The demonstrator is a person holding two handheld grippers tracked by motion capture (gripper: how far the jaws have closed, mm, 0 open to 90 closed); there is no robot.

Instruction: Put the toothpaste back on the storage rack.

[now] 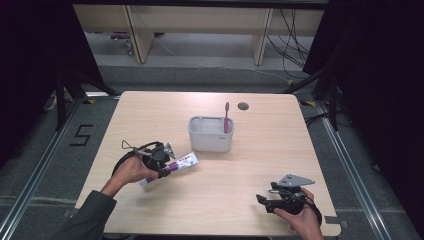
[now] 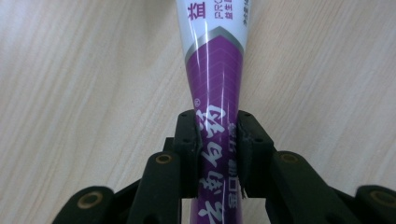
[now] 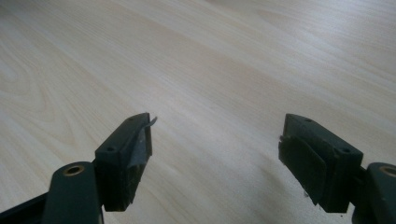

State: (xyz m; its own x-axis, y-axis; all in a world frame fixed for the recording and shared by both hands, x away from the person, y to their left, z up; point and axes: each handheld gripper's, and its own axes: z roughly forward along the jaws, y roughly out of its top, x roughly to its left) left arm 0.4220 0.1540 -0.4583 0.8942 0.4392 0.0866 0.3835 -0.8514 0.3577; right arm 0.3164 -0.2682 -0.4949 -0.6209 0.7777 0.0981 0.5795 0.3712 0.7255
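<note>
Toothpaste tube [image 2: 215, 70] pinched between left jaws

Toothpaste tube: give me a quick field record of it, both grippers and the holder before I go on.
toothpaste tube: purple and white, lying on the table
left gripper: shut on the tube's purple end
right gripper: open, nothing between the jaws, above bare wood
white holder: mid-table, apart from the tube
pink toothbrush: upright in the holder's right end
</note>
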